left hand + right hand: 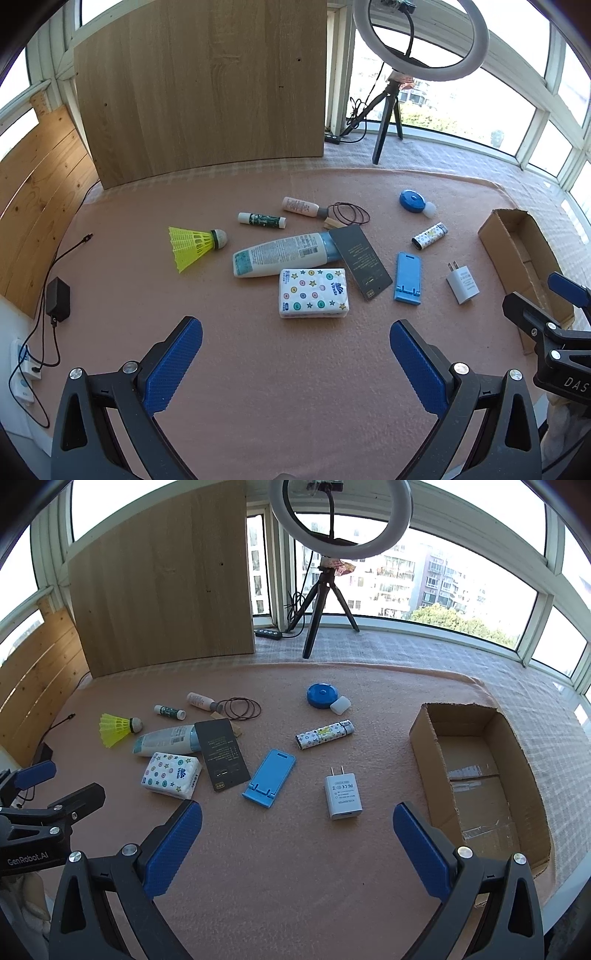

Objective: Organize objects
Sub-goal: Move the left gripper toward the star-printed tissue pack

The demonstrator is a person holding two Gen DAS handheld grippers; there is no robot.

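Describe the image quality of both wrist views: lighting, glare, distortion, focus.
Left wrist view: daylight from the windows is blown out to white; fisheye bends the wooden board and darkens the corners; the items, like the tissue pack, are sharp. Right wrist view: the same curvature; outdoor buildings are readable but pale; the charger print is crisp; shadows on the mat are soft.

Left claw [295,363] and right claw [297,845] hover side by side, fingers spread wide, holding nothing.

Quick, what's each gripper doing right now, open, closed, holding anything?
Left gripper: open, holding nothing, above the pink mat.
Right gripper: open, holding nothing.
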